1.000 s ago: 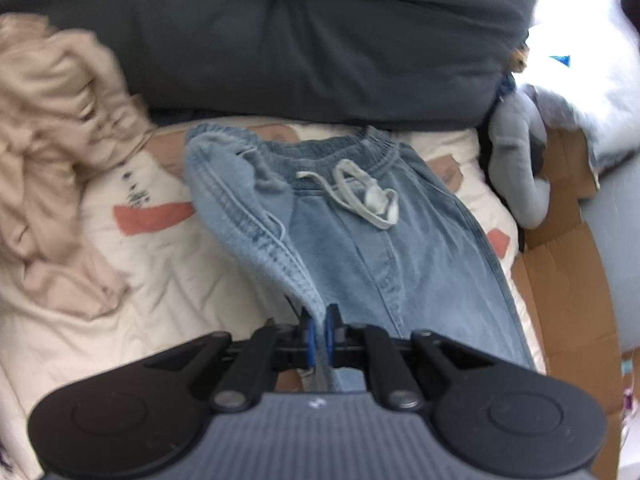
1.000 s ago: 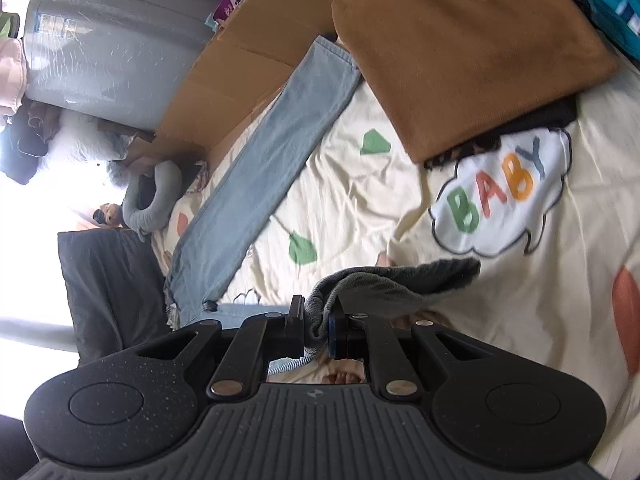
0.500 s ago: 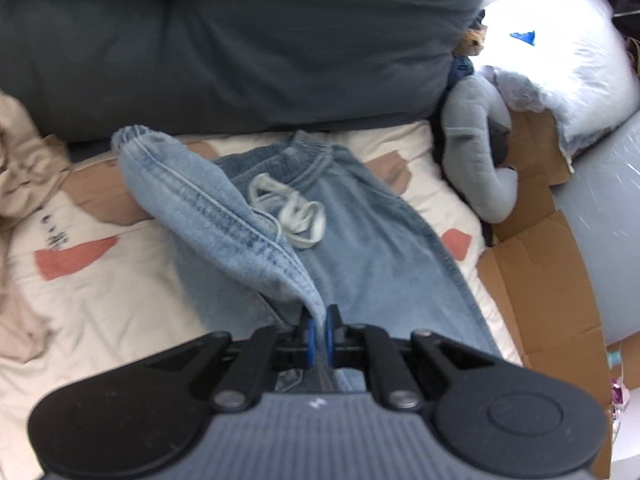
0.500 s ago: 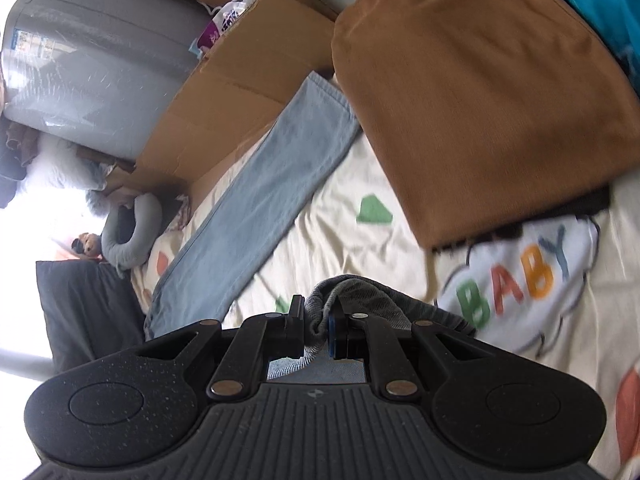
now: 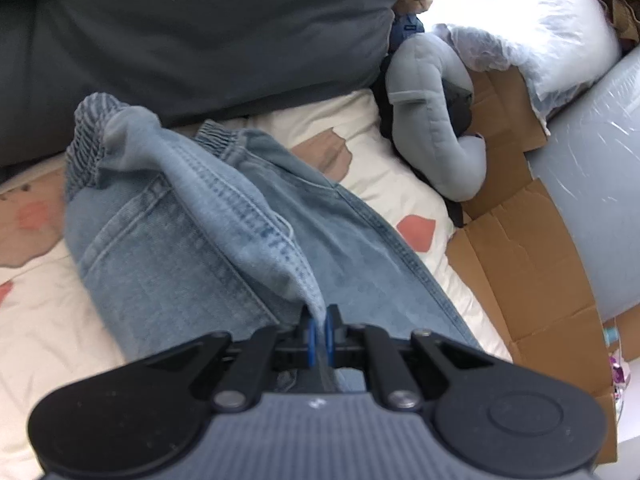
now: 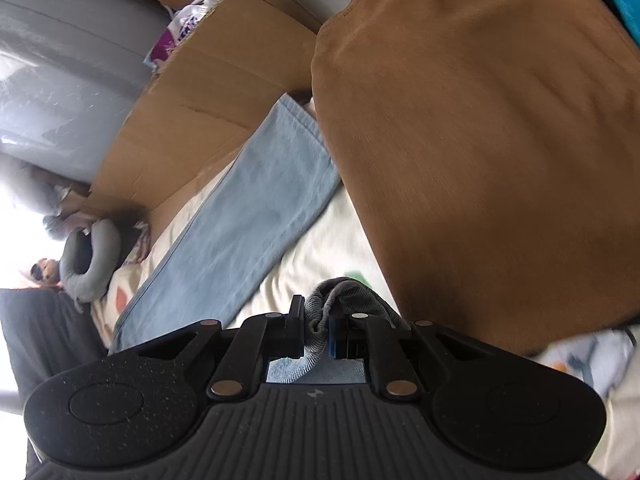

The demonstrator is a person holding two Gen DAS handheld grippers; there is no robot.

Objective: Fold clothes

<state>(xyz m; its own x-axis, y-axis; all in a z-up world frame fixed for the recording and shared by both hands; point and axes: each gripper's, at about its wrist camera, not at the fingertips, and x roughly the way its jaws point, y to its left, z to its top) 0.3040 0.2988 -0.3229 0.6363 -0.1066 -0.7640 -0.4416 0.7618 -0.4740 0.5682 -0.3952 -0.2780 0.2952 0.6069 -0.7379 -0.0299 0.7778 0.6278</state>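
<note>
The cream bedsheet printed with coloured patches (image 5: 380, 184) covers the bed and carries everything else. At twelve o'clock in the left wrist view a large dark grey cushion (image 5: 200, 32) runs along the head of the bed. In the right wrist view a broad brown folded garment (image 6: 480, 140) fills the field from twelve to three o'clock, its edges squared; it lies as a folded piece would.

The pair of light blue denim trousers with an elastic waistband (image 5: 248, 248) is the piece in hand. In the left wrist view one side of the waist is lifted and doubled toward the other, so its gathered band stands up at ten o'clock while the other half lies flat on the sheet. In the right wrist view one leg (image 6: 248, 208) stretches flat toward eleven o'clock, its hem beside the brown garment. The lengthwise fold looks partway through: the lifted half is not yet laid flat, and the crosswise folds appear to remain.

Flattened brown cardboard (image 5: 532, 264) lies at three o'clock off the bed's edge, with a grey plush neck pillow (image 5: 436, 120) at one o'clock.

The left gripper (image 5: 318, 334) has its fingers narrow, pinching a denim edge. The right gripper (image 6: 318, 334) has its fingers closed on a bunched denim fold.

No brand, label or writing is readable in either view.
</note>
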